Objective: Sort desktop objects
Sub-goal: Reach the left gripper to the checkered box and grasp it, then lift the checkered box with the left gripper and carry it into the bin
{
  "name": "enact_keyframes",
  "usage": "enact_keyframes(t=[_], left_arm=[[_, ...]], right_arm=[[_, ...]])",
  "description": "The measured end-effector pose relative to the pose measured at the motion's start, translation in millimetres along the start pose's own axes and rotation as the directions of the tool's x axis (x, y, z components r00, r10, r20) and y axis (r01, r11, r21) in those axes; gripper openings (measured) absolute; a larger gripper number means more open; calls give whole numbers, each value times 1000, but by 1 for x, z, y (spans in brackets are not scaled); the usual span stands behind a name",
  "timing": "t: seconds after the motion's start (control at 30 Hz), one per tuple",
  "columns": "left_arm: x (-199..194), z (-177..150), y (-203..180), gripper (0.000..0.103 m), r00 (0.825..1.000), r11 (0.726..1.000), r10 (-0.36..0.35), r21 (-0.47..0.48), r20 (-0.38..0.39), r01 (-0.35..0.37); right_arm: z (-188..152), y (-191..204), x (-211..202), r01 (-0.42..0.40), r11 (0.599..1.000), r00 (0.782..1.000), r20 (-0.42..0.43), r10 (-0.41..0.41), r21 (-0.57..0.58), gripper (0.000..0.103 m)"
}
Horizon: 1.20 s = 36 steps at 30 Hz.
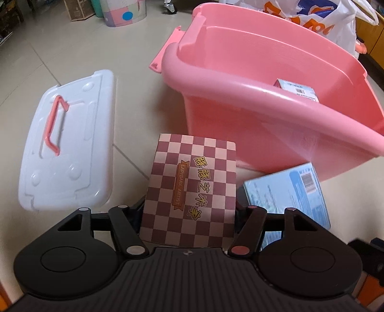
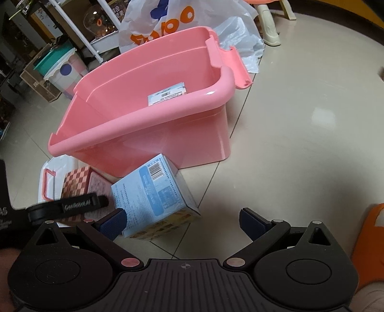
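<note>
My left gripper (image 1: 189,211) is shut on a pink-and-maroon checkered box (image 1: 192,184), in front of the pink storage bin (image 1: 252,96). A light blue box (image 1: 288,192) lies on the floor just right of it. Another blue box (image 1: 296,90) lies inside the bin. In the right wrist view, my right gripper (image 2: 184,223) is open and empty, its left finger pad (image 2: 112,222) beside the light blue box (image 2: 153,196). The checkered box (image 2: 76,184) and the left gripper's finger show at the left, with the bin (image 2: 144,120) behind.
The bin's white lid (image 1: 67,144) with a pink handle lies on the tiled floor to the left. A white plastic bag (image 2: 172,21) and other containers stand behind the bin. An orange object (image 2: 369,235) is at the right edge.
</note>
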State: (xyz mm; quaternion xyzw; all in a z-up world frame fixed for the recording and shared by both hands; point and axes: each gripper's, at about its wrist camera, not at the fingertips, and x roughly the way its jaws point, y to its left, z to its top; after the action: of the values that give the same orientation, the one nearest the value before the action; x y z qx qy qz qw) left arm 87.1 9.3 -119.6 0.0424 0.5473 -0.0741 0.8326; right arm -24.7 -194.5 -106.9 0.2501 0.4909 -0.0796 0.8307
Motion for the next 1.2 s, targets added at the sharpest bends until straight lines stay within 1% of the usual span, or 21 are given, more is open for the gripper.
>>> enact_keyframes(t=[0.13,0.23,0.4,0.53,0.67,0.77,0.87,1.03,1.2], left_arm=[[-16,-4,1,63,1000,1000,13,-10,6,-13],[-34,-8,0,63,999,999,32,-1,35,-32],[-67,-13,-1,63,996,999,32,-24,81,-30],[-96,-16,-9,63,989,999,47,17,140,-50],[-127,-17,-16,63,977,998,51,32,206,-59],[-147,-15,-18,63,970,999,36,27,241,-44],[-167,-6,-19,63,956,999,19,26,291,-28],[-194,16,-21,63,927,1000,11,8,375,-15],[-211,50,-23,63,904,999,-26,-7,426,32]], right_arm=[[0,-4,-5,10,999,1000,0,-10,30,99],[0,-5,-11,23,999,1000,-1,-23,36,99],[1,-1,-21,47,999,999,-10,-47,-3,99],[-1,2,-29,55,998,998,-17,-56,-36,99],[-1,-4,-36,58,998,998,-27,-58,-5,99],[-1,-9,-40,73,997,997,-31,-73,8,99],[-2,-12,-44,91,996,995,-38,-90,12,99],[-3,-11,-47,79,997,996,-50,-78,5,99],[-3,-12,-46,77,997,996,-53,-77,2,99]])
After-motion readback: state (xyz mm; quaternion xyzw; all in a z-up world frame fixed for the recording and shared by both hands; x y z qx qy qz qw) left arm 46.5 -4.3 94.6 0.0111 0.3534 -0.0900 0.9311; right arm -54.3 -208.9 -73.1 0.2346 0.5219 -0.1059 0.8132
